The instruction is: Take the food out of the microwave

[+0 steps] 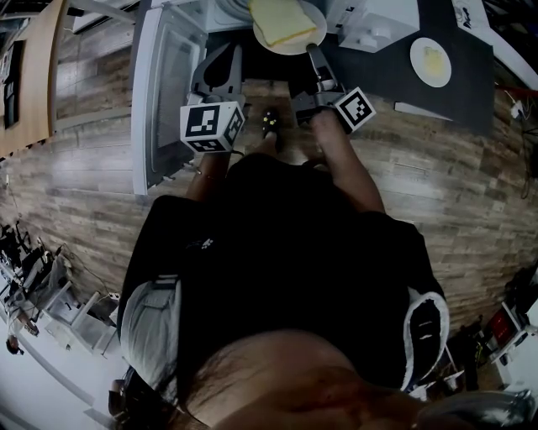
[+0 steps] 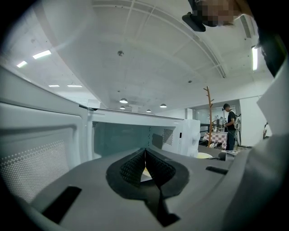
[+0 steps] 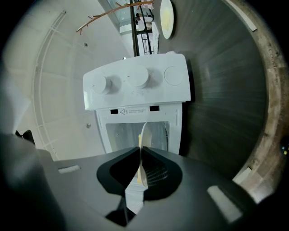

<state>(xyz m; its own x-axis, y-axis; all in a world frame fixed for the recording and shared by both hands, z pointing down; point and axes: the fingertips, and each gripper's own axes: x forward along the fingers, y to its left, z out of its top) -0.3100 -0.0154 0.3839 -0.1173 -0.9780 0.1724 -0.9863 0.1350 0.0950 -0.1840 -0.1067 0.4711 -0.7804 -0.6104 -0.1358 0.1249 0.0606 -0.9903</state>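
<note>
1. The right gripper (image 3: 140, 159) is clamped on the near rim of the plate (image 1: 290, 49). The plate carries the yellow food (image 1: 282, 18) and sits at the mouth of the open microwave (image 3: 135, 85).
2. The plate reaches straight ahead of those jaws toward the cavity, so the way out is likely a level pull back toward the person.
3. The left gripper (image 2: 145, 159) is pressed closed on nothing. It sits just left of the plate, beside the swung-out door (image 1: 160, 92).

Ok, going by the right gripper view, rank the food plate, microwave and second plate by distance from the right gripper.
1. Food plate, clamped in the right gripper.
2. Microwave, straight ahead.
3. Second plate, on the counter beyond it.
</note>
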